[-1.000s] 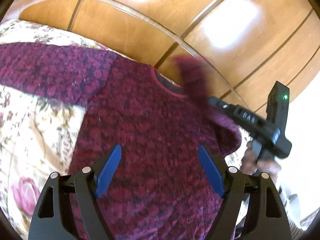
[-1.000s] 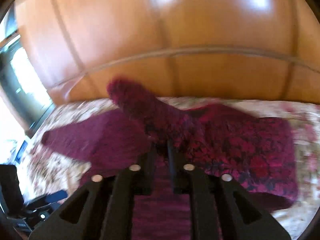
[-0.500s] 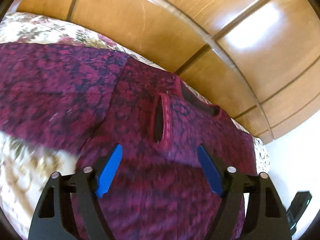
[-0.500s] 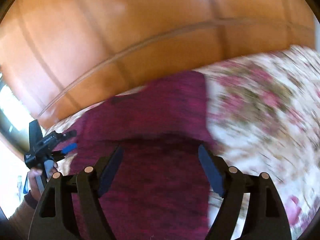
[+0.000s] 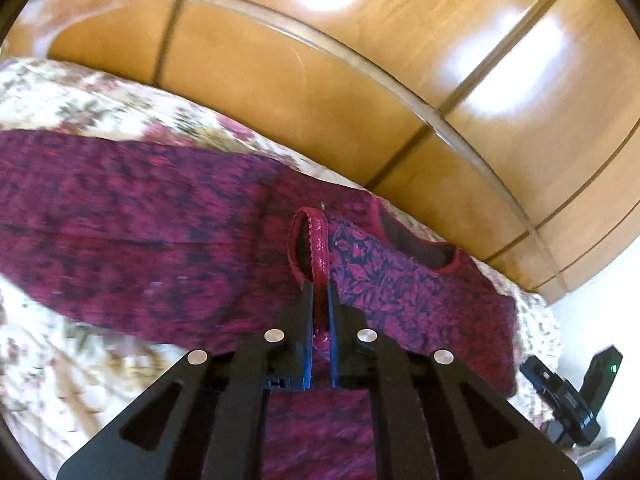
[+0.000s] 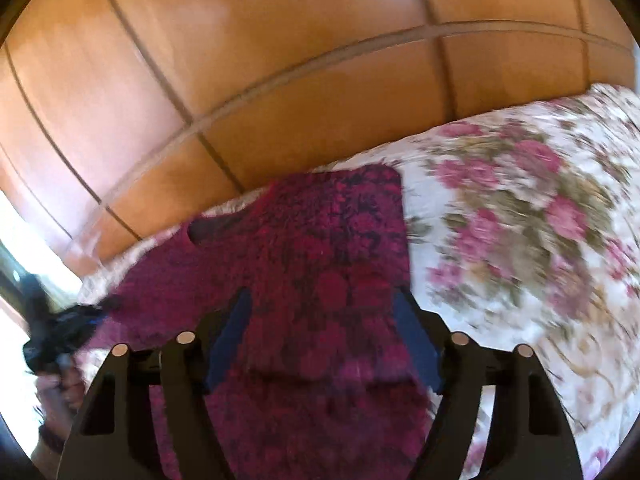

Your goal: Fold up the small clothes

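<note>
A small dark red knitted sweater (image 5: 132,240) lies on a floral bedspread (image 5: 80,360). One sleeve is folded across its body, and the sleeve's red cuff (image 5: 316,240) stands up in a loop. My left gripper (image 5: 319,292) is shut on that cuff. The other sleeve stretches out to the left. In the right wrist view the sweater (image 6: 328,264) lies under my right gripper (image 6: 324,304), which is open and empty just above the knit. The neck opening (image 6: 200,234) shows at the left.
A glossy wooden panelled wall (image 5: 400,80) runs behind the bed. The other hand-held gripper (image 5: 568,396) shows at the lower right of the left wrist view, and at the left edge of the right wrist view (image 6: 56,332). Bare floral bedspread (image 6: 520,240) extends right of the sweater.
My left gripper has shut on the folded sleeve's cuff; it was open half a second ago. My right gripper let go of the sleeve earlier and stays open above the sweater body.
</note>
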